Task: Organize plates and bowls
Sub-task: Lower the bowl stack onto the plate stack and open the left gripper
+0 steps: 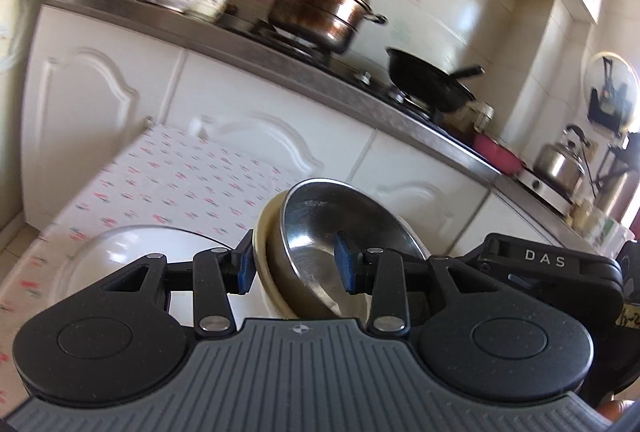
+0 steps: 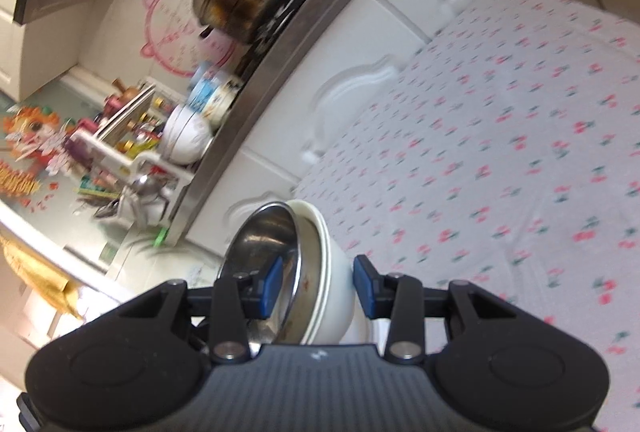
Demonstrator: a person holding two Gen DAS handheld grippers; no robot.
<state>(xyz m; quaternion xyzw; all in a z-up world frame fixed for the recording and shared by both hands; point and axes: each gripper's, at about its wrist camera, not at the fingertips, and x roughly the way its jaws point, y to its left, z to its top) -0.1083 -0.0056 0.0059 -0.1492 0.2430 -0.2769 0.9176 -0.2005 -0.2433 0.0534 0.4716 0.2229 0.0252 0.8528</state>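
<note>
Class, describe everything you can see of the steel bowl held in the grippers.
The steel bowl is shiny, round, thin-rimmed metal with reddish smears inside. It sits nested in a cream bowl, tilted steeply. The left gripper and the right gripper each clamp both bowls' walls, one blue pad inside the steel bowl, one outside the cream one.

The left gripper (image 1: 294, 270) is pointing slightly downward and rolled a little, its blue pads (image 1: 245, 269) pressing from either side on the wall of a stack of nested bowls (image 1: 320, 232), one pad outside, the other inside. The right gripper (image 2: 318, 286) is tilting more steeply sideways, its pads (image 2: 272, 286) clamping the same stack's (image 2: 316, 272) rim likewise.
</note>
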